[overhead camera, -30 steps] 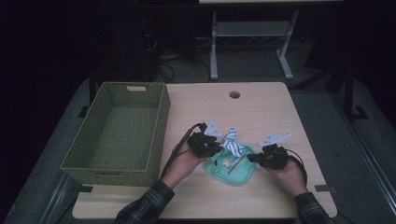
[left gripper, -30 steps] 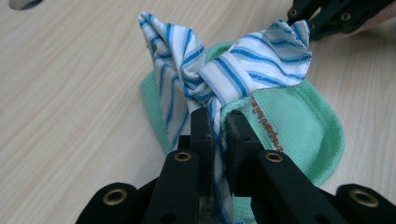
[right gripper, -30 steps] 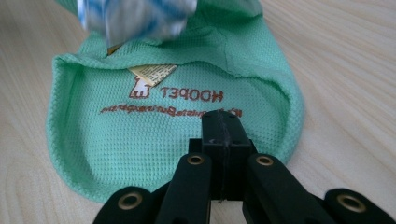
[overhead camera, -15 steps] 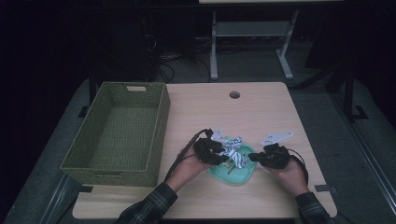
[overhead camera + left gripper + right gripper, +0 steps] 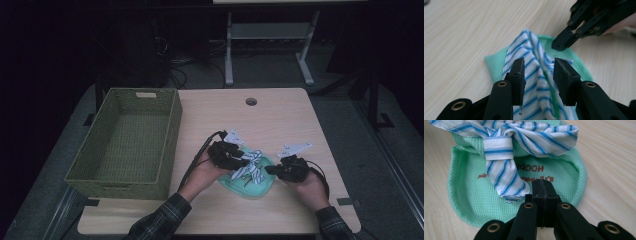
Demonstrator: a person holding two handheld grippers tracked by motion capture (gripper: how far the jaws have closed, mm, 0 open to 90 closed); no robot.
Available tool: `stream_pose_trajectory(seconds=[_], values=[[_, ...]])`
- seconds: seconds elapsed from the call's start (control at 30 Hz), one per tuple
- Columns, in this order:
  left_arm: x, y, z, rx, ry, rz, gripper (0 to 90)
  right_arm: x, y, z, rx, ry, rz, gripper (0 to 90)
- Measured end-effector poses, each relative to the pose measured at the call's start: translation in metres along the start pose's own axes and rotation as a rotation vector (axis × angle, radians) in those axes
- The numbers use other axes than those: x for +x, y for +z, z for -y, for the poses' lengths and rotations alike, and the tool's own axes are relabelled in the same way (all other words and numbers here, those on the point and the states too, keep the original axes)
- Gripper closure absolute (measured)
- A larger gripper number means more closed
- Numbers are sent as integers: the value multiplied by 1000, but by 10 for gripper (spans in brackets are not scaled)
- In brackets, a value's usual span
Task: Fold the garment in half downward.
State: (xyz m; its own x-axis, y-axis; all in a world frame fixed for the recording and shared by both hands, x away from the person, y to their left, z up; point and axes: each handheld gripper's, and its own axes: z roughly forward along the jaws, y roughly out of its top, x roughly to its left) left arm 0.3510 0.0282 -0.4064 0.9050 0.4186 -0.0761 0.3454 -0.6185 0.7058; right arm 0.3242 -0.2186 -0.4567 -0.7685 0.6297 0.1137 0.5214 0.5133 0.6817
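- High view: a green cloth pouch point(image 5: 252, 184) lies flat on the table point(image 5: 280, 120), near its front edge, with a blue-and-white striped ribbon point(image 5: 251, 169) lying across its top
- Left hand-held gripper point(image 5: 239, 162) stands at the pouch's left side; right hand-held gripper point(image 5: 270, 170) at its right side; both are carried in the person's hands
- Left gripper view: jaws partly open, having just been opening; the striped ribbon point(image 5: 534, 72) rises between the two pads without being pressed by them
- Same view: the right hand-held gripper's tip point(image 5: 560, 45) sits on the pouch's far green edge point(image 5: 546, 41)
- Right gripper view: jaws fully closed, pads together at the pouch's near rim point(image 5: 564, 195); whether fabric is pinched cannot be told
- Ribbon point(image 5: 504, 147) is knotted, one tail hanging over the printed green face
- Green woven basket point(image 5: 125, 142) stands at the table's left, well apart from the pouch
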Motion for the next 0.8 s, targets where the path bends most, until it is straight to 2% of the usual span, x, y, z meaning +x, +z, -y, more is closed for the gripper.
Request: stream_pose_trajectory(seconds=[0.17, 0.4, 0.43, 0.5, 0.63, 0.8], values=[[3, 10, 1, 31, -17, -2, 606, 1, 2, 0, 4, 3, 2, 898], [0, 20, 1, 70, -10, 20, 618, 1, 2, 1, 6, -7, 1, 898], [-1, 22, 1, 74, -7, 26, 638, 1, 2, 0, 6, -5, 2, 898], [-2, 25, 2, 70, -26, 36, 675, 1, 1, 0, 3, -6, 2, 898], [-2, 25, 1, 79, -25, 52, 858, 1, 0, 0, 4, 0, 0, 898], [-1, 18, 0, 69, -24, 49, 888, 1, -3, 1, -9, 2, 0, 898]])
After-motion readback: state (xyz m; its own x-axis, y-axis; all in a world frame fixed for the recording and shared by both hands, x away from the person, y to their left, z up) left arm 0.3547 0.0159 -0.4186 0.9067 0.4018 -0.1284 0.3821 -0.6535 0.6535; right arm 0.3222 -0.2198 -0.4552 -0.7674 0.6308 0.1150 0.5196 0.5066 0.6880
